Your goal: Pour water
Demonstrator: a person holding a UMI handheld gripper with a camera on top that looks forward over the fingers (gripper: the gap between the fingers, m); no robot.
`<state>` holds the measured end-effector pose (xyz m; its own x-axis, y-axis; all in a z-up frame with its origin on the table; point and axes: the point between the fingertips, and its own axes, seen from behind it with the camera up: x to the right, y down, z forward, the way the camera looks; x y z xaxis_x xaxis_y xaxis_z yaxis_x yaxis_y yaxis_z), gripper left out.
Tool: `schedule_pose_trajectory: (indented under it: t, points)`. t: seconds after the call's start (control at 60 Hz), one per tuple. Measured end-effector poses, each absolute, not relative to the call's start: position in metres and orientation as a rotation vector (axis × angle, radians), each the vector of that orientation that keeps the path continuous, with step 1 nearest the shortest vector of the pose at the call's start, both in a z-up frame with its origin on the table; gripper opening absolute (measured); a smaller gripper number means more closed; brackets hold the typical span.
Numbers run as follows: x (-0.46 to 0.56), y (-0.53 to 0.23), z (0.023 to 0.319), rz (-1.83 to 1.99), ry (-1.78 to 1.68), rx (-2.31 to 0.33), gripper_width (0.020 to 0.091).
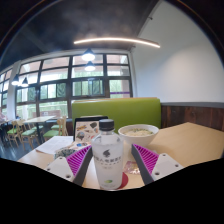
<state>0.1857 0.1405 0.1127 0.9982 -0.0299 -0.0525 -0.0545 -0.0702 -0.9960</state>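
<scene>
A clear plastic water bottle (108,155) with a black cap and a white printed label stands upright on the light wooden table (190,142). It rests on a red round mat (130,181). My gripper (111,150) is open, with the bottle standing between its two fingers. The left purple pad (78,158) lies close beside the bottle. A narrow strip of table and red mat shows between the bottle and the right purple pad (145,158). Just beyond the bottle, a little to the right, sits a white bowl (138,131).
A small upright card or screen (88,127) stands behind the bottle to the left. White papers (55,146) lie on the table at the left. A green bench back (115,108) runs behind the table, with large windows (70,85) beyond.
</scene>
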Motion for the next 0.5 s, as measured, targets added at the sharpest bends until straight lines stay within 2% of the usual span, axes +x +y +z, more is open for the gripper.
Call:
schedule_pose_trajectory:
  t: [0.333, 0.5]
  points:
    - [0.150, -0.012, 0.151, 0.023, 0.012, -1.648, 0.0833]
    - [0.150, -0.073, 0.155, -0.029, 0.009, -1.643, 0.0831]
